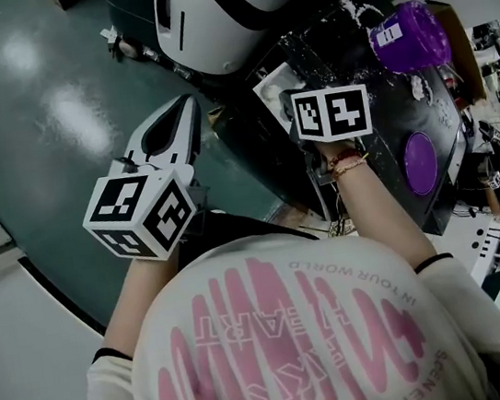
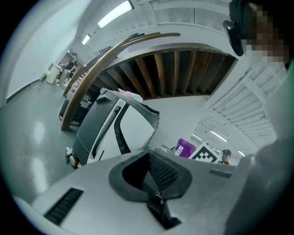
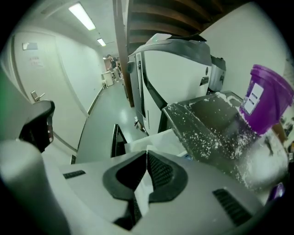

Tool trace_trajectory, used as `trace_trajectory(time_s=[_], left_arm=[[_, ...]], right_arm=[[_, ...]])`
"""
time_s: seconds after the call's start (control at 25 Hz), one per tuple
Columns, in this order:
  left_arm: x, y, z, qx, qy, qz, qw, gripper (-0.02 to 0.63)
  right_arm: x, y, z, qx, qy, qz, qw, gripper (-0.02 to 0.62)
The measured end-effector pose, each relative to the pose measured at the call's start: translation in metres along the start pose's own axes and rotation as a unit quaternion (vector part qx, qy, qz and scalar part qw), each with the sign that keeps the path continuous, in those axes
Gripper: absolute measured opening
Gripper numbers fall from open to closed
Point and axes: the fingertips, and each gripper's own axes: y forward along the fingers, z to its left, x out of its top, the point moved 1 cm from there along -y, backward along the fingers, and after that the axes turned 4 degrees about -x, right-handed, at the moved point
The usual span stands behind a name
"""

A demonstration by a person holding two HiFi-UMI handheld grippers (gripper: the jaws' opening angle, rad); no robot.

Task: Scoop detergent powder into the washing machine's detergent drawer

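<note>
Purple tub (image 3: pixel 264 98) tops powder-strewn machine lid (image 3: pixel 206 119) beyond right gripper (image 3: pixel 146 156) clamping white scoop (image 3: pixel 143 193); left gripper (image 2: pixel 148 158) closed.

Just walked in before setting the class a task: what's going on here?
A person in a white, pink-printed shirt holds a claw in each hand before a white washing machine. The right claw is shut on a thin white piece, probably the scoop's handle, over a dark top dusted with white powder. A purple plastic tub with a white label sits there, a purple disc, likely its lid, lying apart. The left claw is shut and empty.
</note>
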Motion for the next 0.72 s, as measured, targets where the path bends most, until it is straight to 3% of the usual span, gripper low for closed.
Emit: trace_trajectory(time_s=[0.72], left_arm=[[0.0018, 0.0051, 0.0076, 0.009, -0.006, -0.003, 0.9999, 0.002]], right_arm=[[0.0038, 0.0002, -0.0031, -0.02, -0.078, 0.001, 0.997, 0.003]])
